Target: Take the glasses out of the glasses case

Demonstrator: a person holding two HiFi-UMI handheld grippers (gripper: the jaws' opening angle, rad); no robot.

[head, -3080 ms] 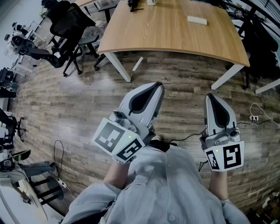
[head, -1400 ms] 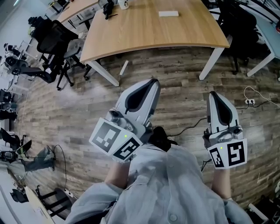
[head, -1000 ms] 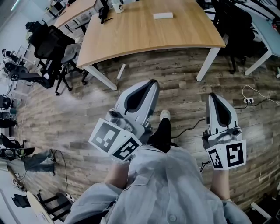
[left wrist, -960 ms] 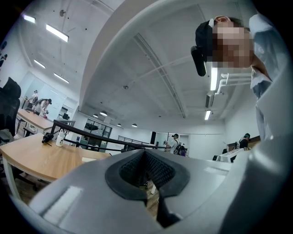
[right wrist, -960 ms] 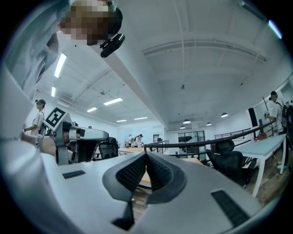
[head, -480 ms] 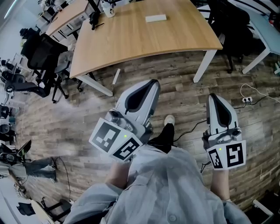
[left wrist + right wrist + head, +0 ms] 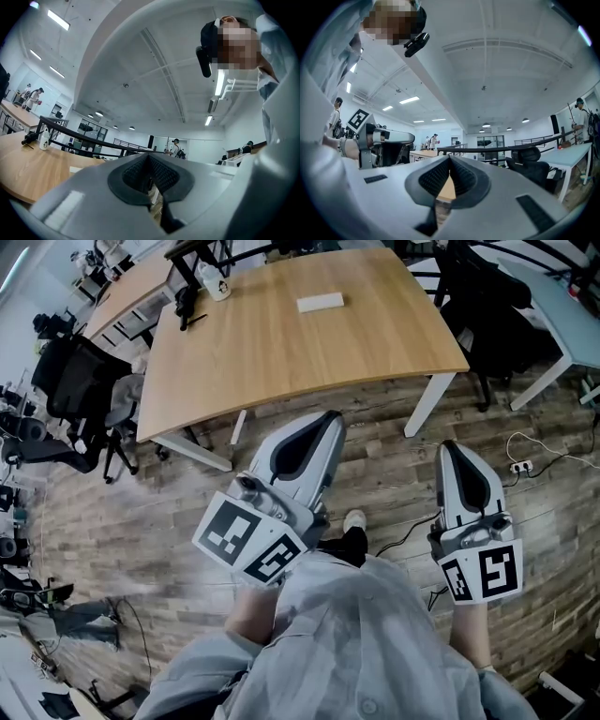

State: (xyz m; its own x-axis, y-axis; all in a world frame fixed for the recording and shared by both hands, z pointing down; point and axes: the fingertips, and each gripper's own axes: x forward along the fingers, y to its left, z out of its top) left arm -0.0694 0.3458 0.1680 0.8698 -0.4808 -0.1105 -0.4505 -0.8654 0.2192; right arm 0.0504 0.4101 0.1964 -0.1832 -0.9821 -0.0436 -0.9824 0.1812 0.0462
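A person is standing on the wood floor [image 7: 525,549] just short of the desk [image 7: 281,362], holding both tools out in front. The left gripper [image 7: 334,418] is clenched with nothing between its jaws, and the right gripper [image 7: 449,445] is clenched empty too. The white case [image 7: 320,303] is lying flat near the desk's far edge, about midway along, well apart from both grippers. A bottle [image 7: 216,282] is standing by the far left corner.
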